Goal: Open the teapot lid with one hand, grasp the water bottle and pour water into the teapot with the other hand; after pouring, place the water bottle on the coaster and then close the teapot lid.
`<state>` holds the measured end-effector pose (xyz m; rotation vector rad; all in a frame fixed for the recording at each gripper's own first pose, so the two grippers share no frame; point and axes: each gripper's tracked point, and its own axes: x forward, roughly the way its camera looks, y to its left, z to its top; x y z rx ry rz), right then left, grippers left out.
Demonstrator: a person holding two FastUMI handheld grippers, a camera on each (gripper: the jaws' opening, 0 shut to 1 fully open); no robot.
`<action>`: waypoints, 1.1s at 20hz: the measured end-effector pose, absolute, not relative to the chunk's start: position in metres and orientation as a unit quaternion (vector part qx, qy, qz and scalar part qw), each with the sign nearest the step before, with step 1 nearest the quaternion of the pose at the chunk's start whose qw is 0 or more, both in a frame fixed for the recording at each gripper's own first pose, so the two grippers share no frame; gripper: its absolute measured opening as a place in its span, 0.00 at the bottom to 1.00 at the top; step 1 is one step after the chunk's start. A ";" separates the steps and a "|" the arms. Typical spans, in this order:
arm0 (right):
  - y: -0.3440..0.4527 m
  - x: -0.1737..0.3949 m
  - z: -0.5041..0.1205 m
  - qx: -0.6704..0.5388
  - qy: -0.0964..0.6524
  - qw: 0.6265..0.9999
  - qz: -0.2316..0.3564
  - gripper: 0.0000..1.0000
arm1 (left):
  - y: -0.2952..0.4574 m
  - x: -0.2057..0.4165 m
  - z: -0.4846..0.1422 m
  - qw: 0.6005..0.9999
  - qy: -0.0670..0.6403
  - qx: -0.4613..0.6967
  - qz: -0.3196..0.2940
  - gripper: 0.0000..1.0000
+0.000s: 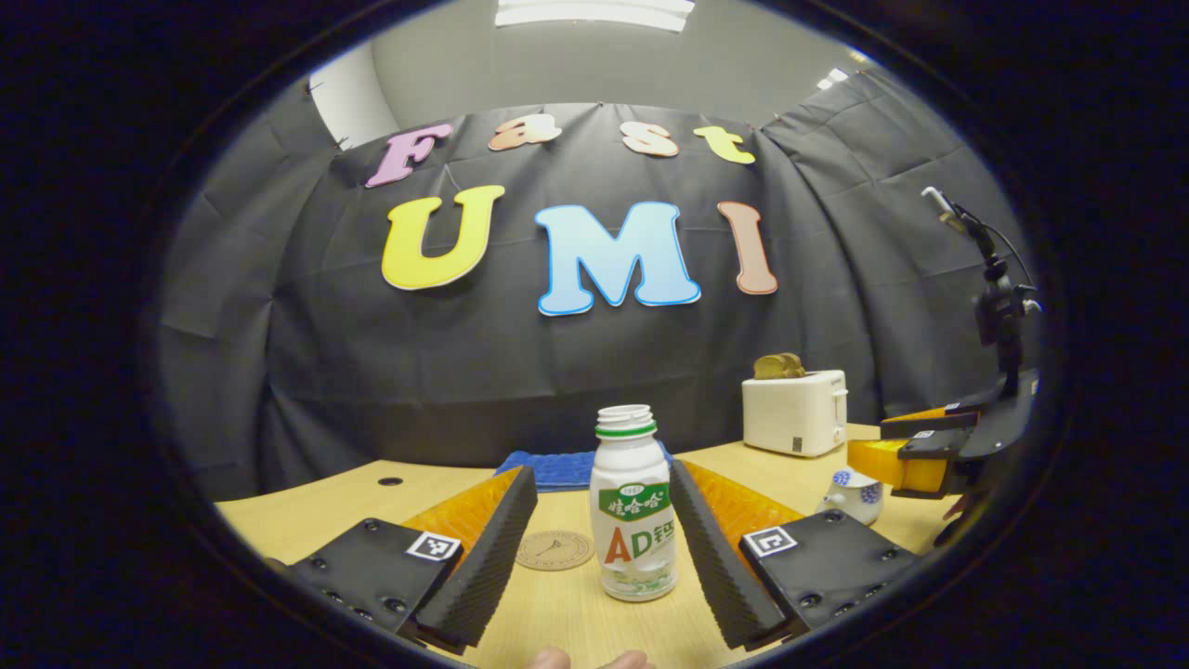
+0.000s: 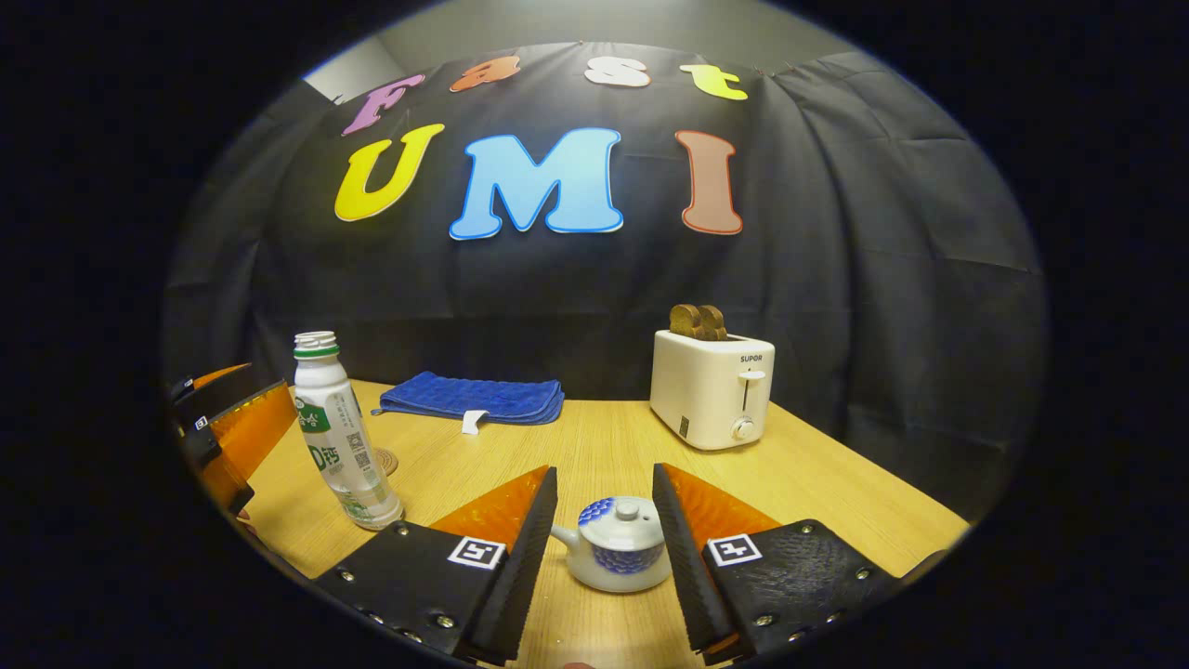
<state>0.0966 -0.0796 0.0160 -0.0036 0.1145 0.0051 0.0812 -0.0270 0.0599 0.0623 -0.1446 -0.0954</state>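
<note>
In the left gripper view the left gripper (image 1: 594,557) stands spread wide on either side of the upright, capless water bottle (image 1: 634,506) without touching it, the round coaster (image 1: 555,549) lying just beyond on the wooden table (image 1: 307,511). In the right gripper view the right gripper (image 2: 604,548) is likewise spread apart around the small teapot (image 2: 618,556), its lid (image 2: 627,514) on and clear of both fingers. Farther back lie a folded blue cloth (image 2: 474,397) and a white toaster (image 2: 712,386) with bread in its slots.

The toaster (image 2: 712,388) reads "SUPOR" on its front; big "AD" letters show on the water bottle (image 1: 633,506), smaller print too fine to read.
</note>
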 end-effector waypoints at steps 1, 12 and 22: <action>-0.080 0.100 0.014 0.002 0.061 0.998 0.000 0.64 | -0.026 0.081 0.060 0.995 -0.077 0.028 -0.047 1.00; -0.095 0.119 -0.009 -0.041 0.099 0.994 -0.031 0.31 | -0.023 0.089 0.037 0.997 -0.052 0.011 -0.052 1.00; -0.094 0.114 0.014 -0.035 0.045 0.998 -0.030 0.09 | -0.032 0.089 0.025 0.997 -0.044 0.030 -0.058 1.00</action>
